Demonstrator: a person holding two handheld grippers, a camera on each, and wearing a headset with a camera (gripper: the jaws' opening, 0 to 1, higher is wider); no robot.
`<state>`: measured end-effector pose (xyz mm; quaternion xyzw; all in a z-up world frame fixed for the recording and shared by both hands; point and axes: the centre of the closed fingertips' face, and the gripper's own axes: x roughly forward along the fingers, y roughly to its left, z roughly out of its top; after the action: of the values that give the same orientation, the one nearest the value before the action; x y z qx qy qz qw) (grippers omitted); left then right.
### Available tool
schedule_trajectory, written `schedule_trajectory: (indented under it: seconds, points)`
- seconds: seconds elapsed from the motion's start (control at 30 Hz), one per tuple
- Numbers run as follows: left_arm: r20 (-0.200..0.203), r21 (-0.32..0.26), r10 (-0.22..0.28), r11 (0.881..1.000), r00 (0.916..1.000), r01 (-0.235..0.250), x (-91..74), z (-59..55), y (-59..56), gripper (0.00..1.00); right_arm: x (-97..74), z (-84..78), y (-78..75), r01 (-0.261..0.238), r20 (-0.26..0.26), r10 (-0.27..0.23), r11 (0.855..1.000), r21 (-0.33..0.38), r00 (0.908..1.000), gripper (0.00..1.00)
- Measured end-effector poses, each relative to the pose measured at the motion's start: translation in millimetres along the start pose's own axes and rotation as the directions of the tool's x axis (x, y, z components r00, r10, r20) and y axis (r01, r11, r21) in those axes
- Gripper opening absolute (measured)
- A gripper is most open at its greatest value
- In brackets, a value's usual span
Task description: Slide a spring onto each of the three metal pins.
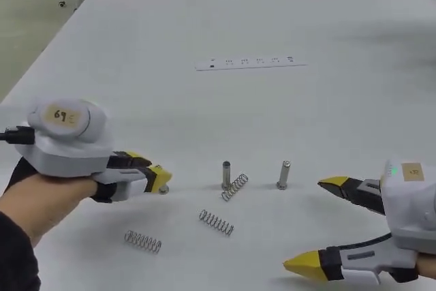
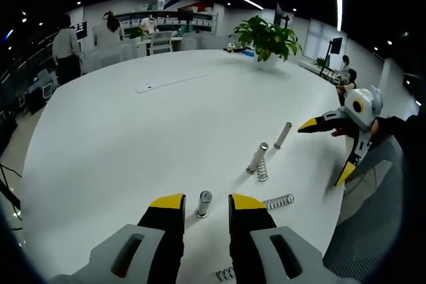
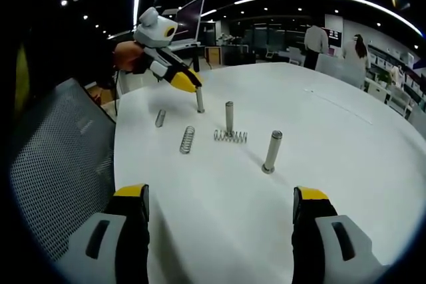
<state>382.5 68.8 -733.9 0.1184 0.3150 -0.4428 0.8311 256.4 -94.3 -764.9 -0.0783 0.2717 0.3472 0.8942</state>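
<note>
We held the right claw spread wide and empty, near us and right of the middle pin. Nearer than that pin, a left spring and a near spring lay loose on the bench. Left of it, the left claw stood narrowly parted around the left pin, not pinching it. A third spring leaned against the middle pin, and the right pin stood to its right. A strip lay far beyond.
</note>
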Motion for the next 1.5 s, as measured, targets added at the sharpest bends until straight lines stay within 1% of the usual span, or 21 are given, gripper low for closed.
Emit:
schedule_trajectory:
  seconds: [0.1, 0.27, 0.37, 0.53, 0.7, 0.8, 0.83, 0.87, 0.97, 1.03, 1.17, 1.23, 1.27, 1.3, 1.33, 1.37, 1.5]
  points:
    - [-0.005, -0.01, -0.003, 1.0, 1.0, 0.003, -3.0, -4.6, 0.7, 0.19, -0.2, 0.2, -0.1, 0.0, 0.002, 0.0, 1.0, 0.0, 1.0, 0.88]
    - [-0.017, -0.021, -0.004, 1.0, 0.9998, 0.004, -9.8, -15.6, 2.3, 0.19, 0.0, -0.1, 0.4, 0.0, 0.0, 0.0, 1.0, 0.001, 1.0, 0.88]
    - [-0.015, -0.024, -0.007, 1.0, 0.9999, 0.007, -13.9, -19.0, 2.7, 0.19, 0.2, -0.3, 0.2, -0.001, -0.001, 0.001, 1.0, 0.0, 1.0, 0.88]
    - [-0.026, -0.02, -0.018, 1.0, 0.9995, 0.017, -18.4, -27.0, 0.9, 0.2, 0.3, -0.3, -0.1, -0.001, -0.001, 0.001, 1.0, 0.0, 1.0, 0.88]
    - [-0.032, 0.013, -0.076, 0.997, 0.9966, 0.077, -22.8, -33.9, -12.9, 0.22, 0.3, -0.3, -0.4, 0.001, -0.002, -0.001, 1.0, 0.0, 1.0, 0.88]
    - [-0.045, 0.032, -0.105, 0.994, 0.9935, 0.106, -23.7, -38.7, -18.8, 0.24, 0.3, -0.2, -0.4, 0.0, -0.002, 0.0, 1.0, -0.001, 1.0, 0.88]
    - [-0.048, 0.035, -0.122, 0.992, 0.9914, 0.124, -23.9, -40.0, -21.9, 0.25, 0.4, -0.3, -0.2, 0.0, -0.003, 0.0, 1.0, -0.001, 1.0, 0.88]
    - [-0.051, 0.035, -0.13, 0.991, 0.9902, 0.132, -23.9, -41.2, -23.6, 0.26, 0.4, -0.3, -0.2, 0.0, -0.003, 0.0, 1.0, -0.001, 1.0, 0.88]
    - [-0.065, 0.047, -0.156, 0.986, 0.9857, 0.159, -23.8, -45.7, -29.8, 0.27, 0.4, -0.3, -0.3, 0.0, -0.003, 0.0, 1.0, -0.002, 1.0, 0.88]
    - [-0.081, 0.068, -0.177, 0.981, 0.9809, 0.183, -23.4, -50.1, -35.3, 0.27, 0.6, -0.4, -0.2, -0.001, -0.004, 0.001, 1.0, -0.002, 1.0, 0.88]
    - [-0.118, 0.088, -0.214, 0.97, 0.9697, 0.225, -22.7, -59.1, -45.2, 0.26, 0.6, -0.5, 0.0, -0.002, -0.005, 0.002, 1.0, -0.004, 1.0, 0.88]
    - [-0.13, 0.101, -0.222, 0.967, 0.9663, 0.236, -22.4, -62.0, -47.7, 0.26, 0.5, -0.6, 0.0, -0.002, -0.005, 0.002, 1.0, -0.003, 1.0, 0.88]
    - [-0.153, 0.122, -0.232, 0.96, 0.9607, 0.251, -21.8, -66.8, -49.7, 0.26, 0.6, -0.5, 0.0, -0.002, -0.004, 0.001, 1.0, -0.003, 1.0, 0.88]
    - [-0.162, 0.13, -0.237, 0.957, 0.9579, 0.259, -21.4, -68.8, -51.3, 0.26, 0.6, -0.5, 0.1, -0.002, -0.005, 0.002, 1.0, -0.002, 1.0, 0.88]
    - [-0.168, 0.135, -0.237, 0.956, 0.9569, 0.26, -21.0, -70.3, -52.1, 0.26, 0.7, -0.5, 0.3, -0.002, -0.005, 0.002, 1.0, -0.002, 1.0, 0.88]
    - [-0.183, 0.149, -0.24, 0.952, 0.9533, 0.269, -20.8, -73.2, -53.6, 0.26, 0.7, -0.5, 0.4, -0.003, -0.005, 0.003, 1.0, -0.003, 1.0, 0.88]
    - [-0.222, 0.176, -0.243, 0.943, 0.9442, 0.284, -20.8, -81.1, -55.9, 0.26, 0.5, -0.4, 0.3, -0.002, -0.005, 0.002, 1.0, -0.002, 1.0, 0.88]
